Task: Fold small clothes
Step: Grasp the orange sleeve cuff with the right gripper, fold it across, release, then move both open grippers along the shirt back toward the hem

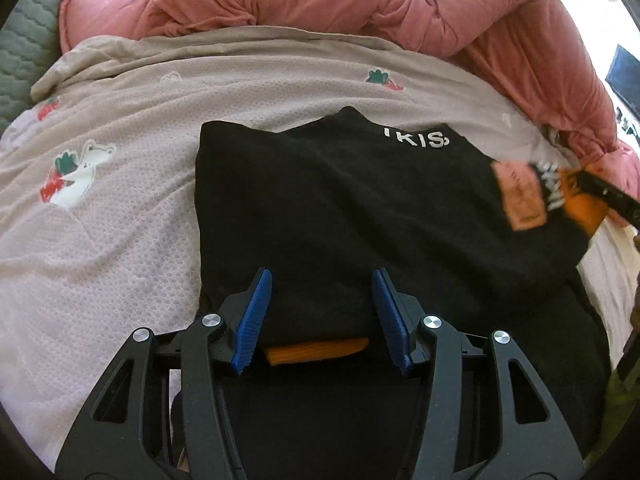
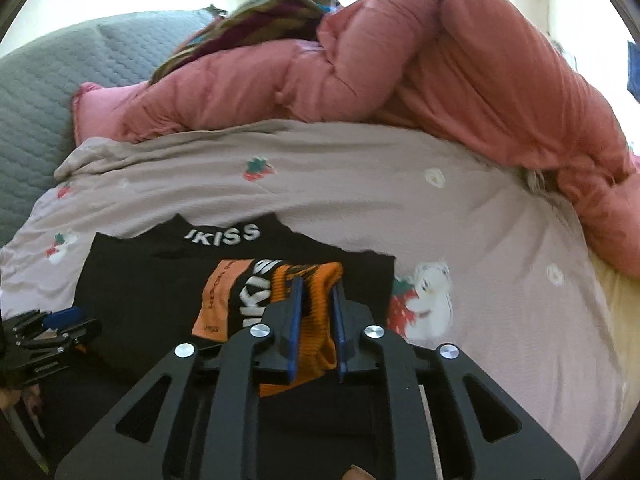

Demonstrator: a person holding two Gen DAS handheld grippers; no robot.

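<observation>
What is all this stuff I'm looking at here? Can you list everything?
Top: one, black with white lettering at the collar, flat on the blanket.
Cuff: one in the right gripper, orange ribbed; a second orange edge shows near the left gripper.
Blanket: one, pale pink with strawberry and bear prints, under the top.
Duvet: one, salmon pink, bunched behind the blanket.
Mattress cover: one, grey-green quilted, far left.
Striped cloth: one, multicoloured, behind the duvet.
Left gripper: black with blue pads, open over the top.
Right gripper: same make, shut on the cuff.
</observation>
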